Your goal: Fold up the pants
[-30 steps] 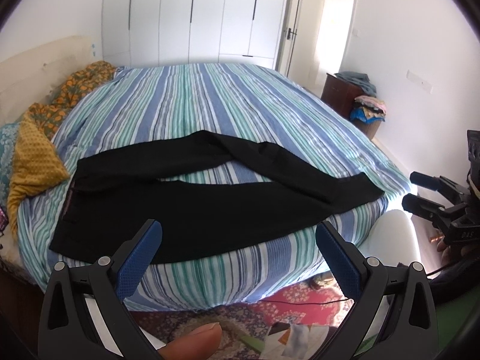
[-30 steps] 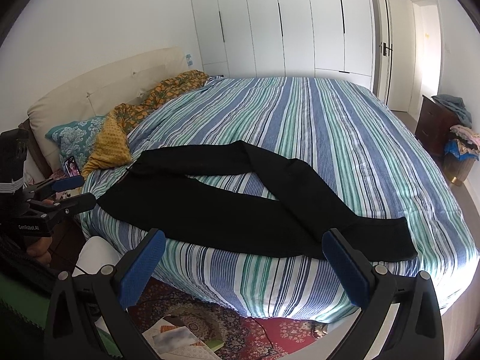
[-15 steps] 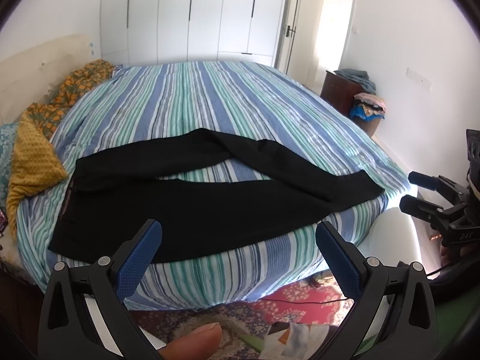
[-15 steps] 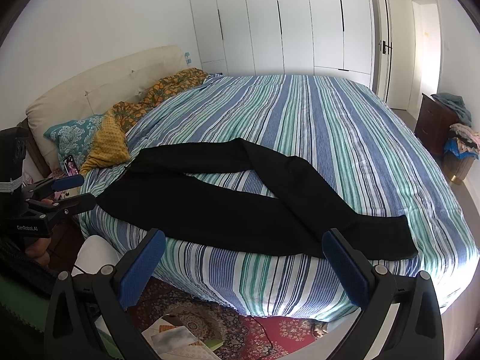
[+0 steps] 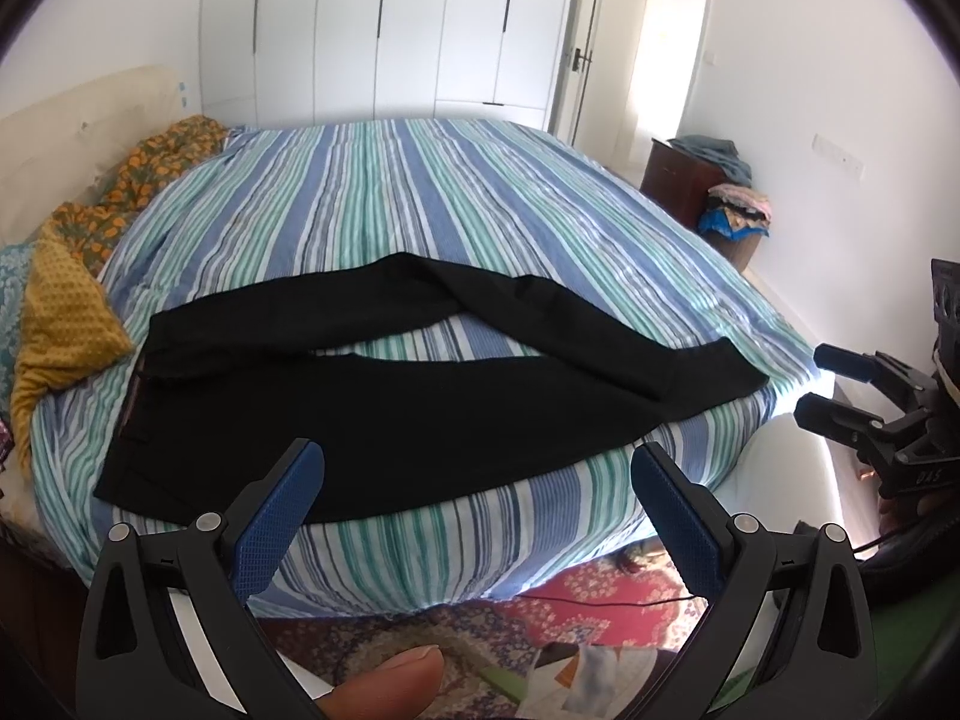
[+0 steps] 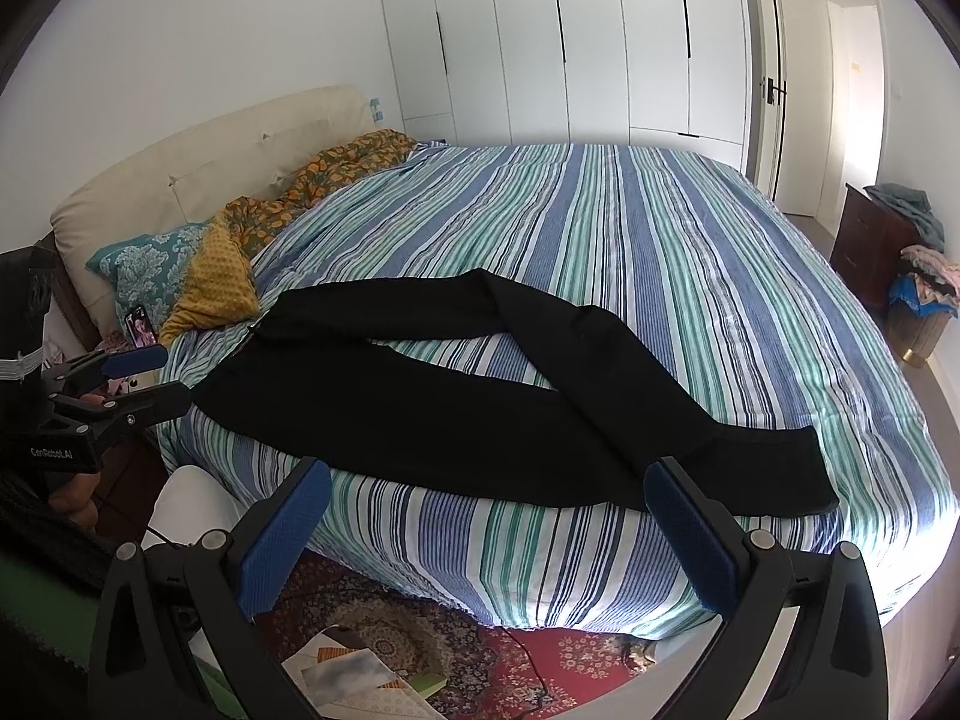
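Item: black pants [image 6: 456, 414] lying unfolded along the bed [image 6: 690, 252] edge.
Left gripper [image 5: 477, 480] and right gripper [image 6: 486, 501] hovering wide open, empty, facing them for reach.

The phone [image 6: 139, 326] screen is too small to read; the rug [image 6: 384, 630] runs under the bed [image 6: 690, 276].

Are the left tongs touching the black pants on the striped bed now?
Apart. The right wrist view shows the left tongs held off the bed's side, open, with a clear gap to the black pants.
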Motion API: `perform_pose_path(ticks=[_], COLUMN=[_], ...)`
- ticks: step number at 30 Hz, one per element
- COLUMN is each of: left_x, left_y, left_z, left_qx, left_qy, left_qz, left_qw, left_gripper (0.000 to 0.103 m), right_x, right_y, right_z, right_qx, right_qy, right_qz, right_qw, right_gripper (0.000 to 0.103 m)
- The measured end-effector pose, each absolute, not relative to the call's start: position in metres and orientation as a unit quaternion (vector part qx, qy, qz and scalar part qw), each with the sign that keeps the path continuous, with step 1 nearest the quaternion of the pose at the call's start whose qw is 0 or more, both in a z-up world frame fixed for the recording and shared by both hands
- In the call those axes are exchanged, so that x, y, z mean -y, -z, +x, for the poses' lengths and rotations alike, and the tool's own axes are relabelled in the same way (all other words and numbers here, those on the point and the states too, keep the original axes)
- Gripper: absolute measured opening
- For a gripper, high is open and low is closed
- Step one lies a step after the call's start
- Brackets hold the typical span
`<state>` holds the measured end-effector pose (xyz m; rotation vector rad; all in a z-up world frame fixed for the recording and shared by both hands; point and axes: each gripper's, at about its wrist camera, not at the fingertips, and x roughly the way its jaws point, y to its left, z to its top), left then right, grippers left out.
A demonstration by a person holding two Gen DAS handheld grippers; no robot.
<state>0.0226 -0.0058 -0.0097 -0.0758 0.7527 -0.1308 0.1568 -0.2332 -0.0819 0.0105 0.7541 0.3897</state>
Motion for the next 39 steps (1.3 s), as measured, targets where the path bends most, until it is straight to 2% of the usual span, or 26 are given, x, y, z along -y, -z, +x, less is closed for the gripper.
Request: perform_pose_path(ticks=[39], left_x=[0.0106], left_y=[0.0129], left_z=[0.0228], left_qx=[-0.371], left_qy=[0.065], left_qz=[-0.036], left_qw=[0.926], left_gripper=[0.102], right_x=[0.2313], right_y=[0.0869], right_z=[0.1593], right_qx=[-0.37], right_qy=[-0.19], right_qz=[0.007], right_qw=[0.91], right_gripper=[0.103])
